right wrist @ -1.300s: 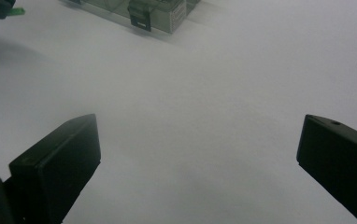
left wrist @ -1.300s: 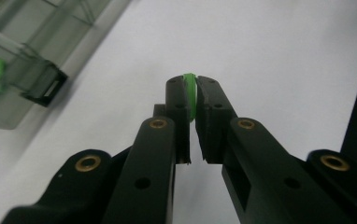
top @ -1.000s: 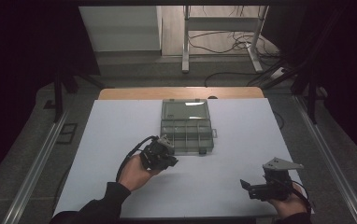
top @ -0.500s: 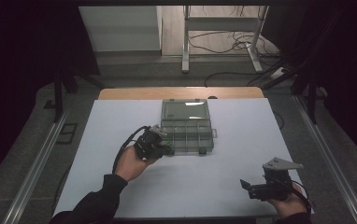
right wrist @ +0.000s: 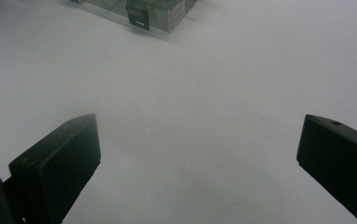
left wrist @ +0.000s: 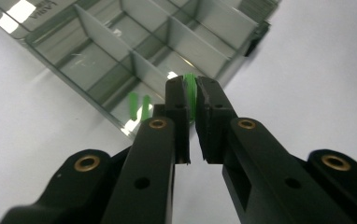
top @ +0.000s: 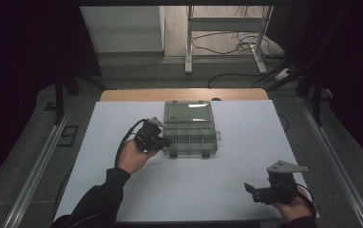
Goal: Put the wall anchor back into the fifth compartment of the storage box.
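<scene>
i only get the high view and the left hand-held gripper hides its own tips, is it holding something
Observer: Yes. In the left gripper view the left hand-held gripper is shut on a small green piece, pinched between the jaw tips.
Operator: where is it over the box
Observer: Its tips hang at the near corner compartment of the clear organiser box. Two more green pieces lie in that compartment.
Operator: and the right one, anything in it
Observer: No. In the right gripper view the right hand-held gripper stands wide open over the bare white table, nothing between its jaws.
</scene>
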A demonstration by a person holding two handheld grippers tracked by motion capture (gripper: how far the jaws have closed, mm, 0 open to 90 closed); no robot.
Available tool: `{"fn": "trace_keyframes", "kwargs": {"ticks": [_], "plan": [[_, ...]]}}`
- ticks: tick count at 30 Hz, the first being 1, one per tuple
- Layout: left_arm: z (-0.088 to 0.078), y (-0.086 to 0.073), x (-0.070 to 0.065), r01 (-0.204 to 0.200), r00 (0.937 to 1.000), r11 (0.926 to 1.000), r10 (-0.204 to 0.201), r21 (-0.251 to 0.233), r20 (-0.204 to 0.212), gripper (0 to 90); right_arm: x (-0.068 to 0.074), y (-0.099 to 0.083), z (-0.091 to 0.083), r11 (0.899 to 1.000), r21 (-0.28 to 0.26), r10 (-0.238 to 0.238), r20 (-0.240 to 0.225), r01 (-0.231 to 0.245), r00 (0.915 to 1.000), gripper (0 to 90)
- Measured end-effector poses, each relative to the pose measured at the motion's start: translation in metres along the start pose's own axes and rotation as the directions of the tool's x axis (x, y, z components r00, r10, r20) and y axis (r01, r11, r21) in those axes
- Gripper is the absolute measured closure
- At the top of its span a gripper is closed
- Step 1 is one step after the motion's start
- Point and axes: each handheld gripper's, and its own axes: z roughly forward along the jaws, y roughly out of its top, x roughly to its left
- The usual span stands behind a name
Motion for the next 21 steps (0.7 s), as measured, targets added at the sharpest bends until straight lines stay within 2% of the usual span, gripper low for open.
{"fn": "trace_keyframes", "kwargs": {"ticks": [10,21], "plan": [[0.016,0.001,0.011,0.014,0.9998,0.9998,-0.014,0.017,-0.018,84.0,0.000,0.000,0.000,1.000,0.002,-0.002,0.000,0.002,1.0000,0.1],[0.034,-0.001,0.015,0.011,0.9998,0.9978,-0.010,0.066,-0.017,83.5,0.000,0.000,0.001,1.000,0.006,-0.006,-0.002,0.006,1.0000,0.2]]}}
